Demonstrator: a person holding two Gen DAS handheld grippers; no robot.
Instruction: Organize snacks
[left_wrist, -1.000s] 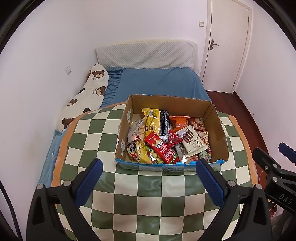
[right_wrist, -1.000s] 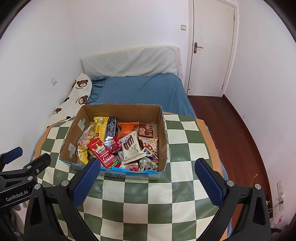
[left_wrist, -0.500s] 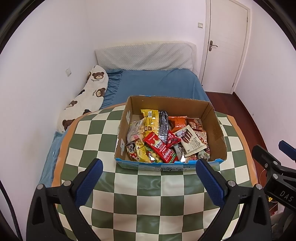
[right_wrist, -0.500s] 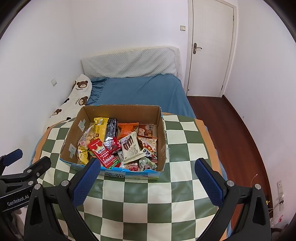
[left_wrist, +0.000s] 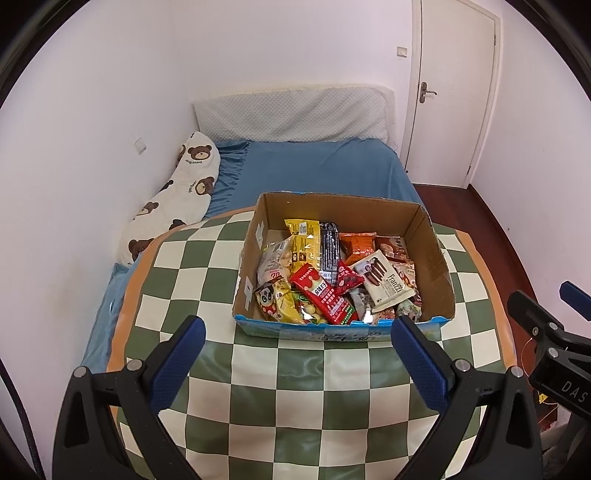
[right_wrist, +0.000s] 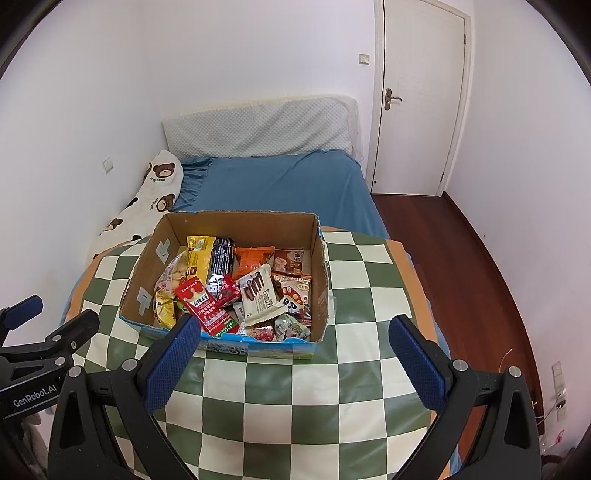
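So, my left gripper (left_wrist: 295, 354): fingers spread wide apart, nothing between them, held above the near part of the table, short of the box.
My right gripper (right_wrist: 291, 354): fingers likewise wide apart and holding nothing; its left finger (right_wrist: 168, 363) overlapped the near left corner of the box in the right view, though I could not tell whether it touched.
Table (left_wrist: 325, 413): covered in a green and cream checked cloth with an orange border.
Box (left_wrist: 439, 273): open cardboard, blue along its near bottom edge, standing on the far half of the table, nearer the far edge than the near one.
Snacks: all piled inside the box, overlapping each other.
Yellow pack (left_wrist: 303, 245): at the far left of the box, leaning on the pile.
Black pack (left_wrist: 329, 251): just right of the yellow pack, touching it.
Orange pack (left_wrist: 360, 243): toward the far wall of the box.
Red pack (left_wrist: 325, 295): lying slantwise on top, near the front left.
White pack (left_wrist: 386, 282): printed with chocolate sticks, on top at the right of the pile.
Bed (left_wrist: 317, 173): blue sheet, beyond the far edge of the table.
Bear pillow (left_wrist: 173, 199): along the left wall, beside the bed.
Door (right_wrist: 417, 99): white, shut, at the far right.
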